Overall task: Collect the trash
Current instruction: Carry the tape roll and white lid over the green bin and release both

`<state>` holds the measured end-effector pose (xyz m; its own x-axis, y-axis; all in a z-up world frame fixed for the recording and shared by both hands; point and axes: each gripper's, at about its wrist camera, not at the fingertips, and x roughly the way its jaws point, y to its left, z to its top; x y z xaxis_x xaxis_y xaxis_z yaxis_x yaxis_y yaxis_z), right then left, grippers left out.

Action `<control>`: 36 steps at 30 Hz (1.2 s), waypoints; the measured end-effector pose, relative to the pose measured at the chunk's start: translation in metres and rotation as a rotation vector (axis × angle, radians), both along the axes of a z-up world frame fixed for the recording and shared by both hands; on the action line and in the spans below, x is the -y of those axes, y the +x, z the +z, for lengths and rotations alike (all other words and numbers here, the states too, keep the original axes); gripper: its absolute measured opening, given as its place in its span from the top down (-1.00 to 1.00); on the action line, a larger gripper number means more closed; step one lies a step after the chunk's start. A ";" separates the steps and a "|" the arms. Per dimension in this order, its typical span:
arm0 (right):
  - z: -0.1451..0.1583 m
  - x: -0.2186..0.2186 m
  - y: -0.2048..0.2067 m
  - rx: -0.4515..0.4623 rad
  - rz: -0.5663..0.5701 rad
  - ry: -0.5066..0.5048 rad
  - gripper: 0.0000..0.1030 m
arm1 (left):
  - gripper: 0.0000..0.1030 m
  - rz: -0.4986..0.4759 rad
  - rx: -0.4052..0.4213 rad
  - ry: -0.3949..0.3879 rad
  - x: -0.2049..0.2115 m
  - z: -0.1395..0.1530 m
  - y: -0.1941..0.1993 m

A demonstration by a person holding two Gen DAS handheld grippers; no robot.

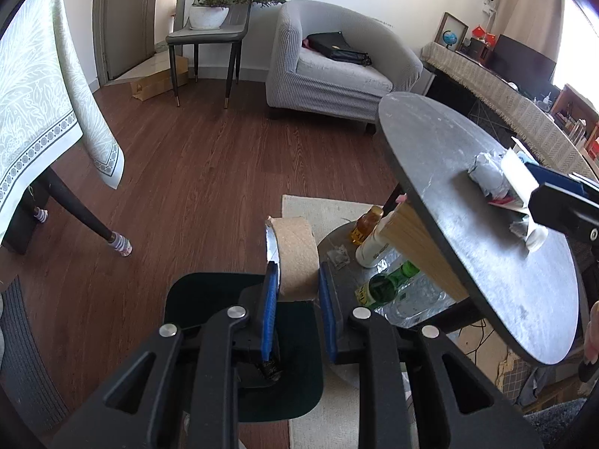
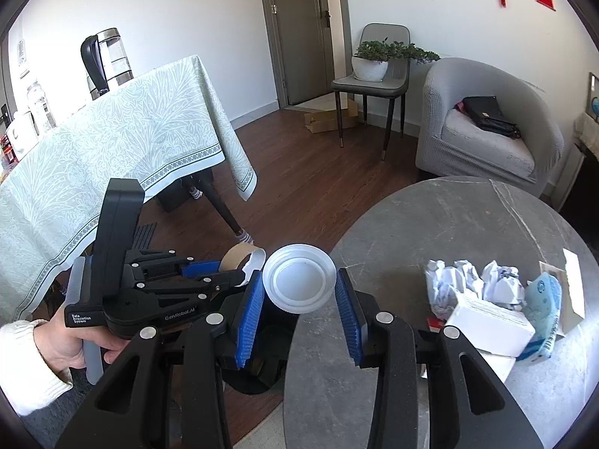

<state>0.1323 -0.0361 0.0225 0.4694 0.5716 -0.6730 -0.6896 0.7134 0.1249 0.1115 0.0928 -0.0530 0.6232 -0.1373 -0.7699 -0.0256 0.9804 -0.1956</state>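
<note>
My left gripper (image 1: 297, 280) clamps a brown cardboard tape roll (image 1: 294, 254) — my right gripper (image 2: 299, 295) grips a round white plastic lid (image 2: 298, 278) beside the grey round desk (image 2: 430, 224).

left gripper (image 2: 239, 273): black, blue jaws, silver screws | cream knit sleeve (image 2: 26, 366)

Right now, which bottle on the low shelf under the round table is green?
The green glass bottle, lying nearest the camera. The bottle behind it holds amber liquid, and the white bottle lies between them.
</note>
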 end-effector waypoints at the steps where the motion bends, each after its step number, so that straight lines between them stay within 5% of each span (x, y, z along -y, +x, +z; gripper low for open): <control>1: -0.001 -0.004 0.001 -0.007 0.006 -0.001 0.23 | 0.55 0.000 -0.014 0.001 -0.003 -0.003 -0.001; 22: -0.044 -0.081 0.015 -0.137 0.064 -0.075 0.23 | 0.55 -0.046 -0.332 0.050 -0.032 -0.078 -0.013; 36: -0.086 -0.122 0.025 -0.213 0.071 -0.152 0.23 | 0.42 -0.041 -0.373 0.054 -0.048 -0.096 -0.021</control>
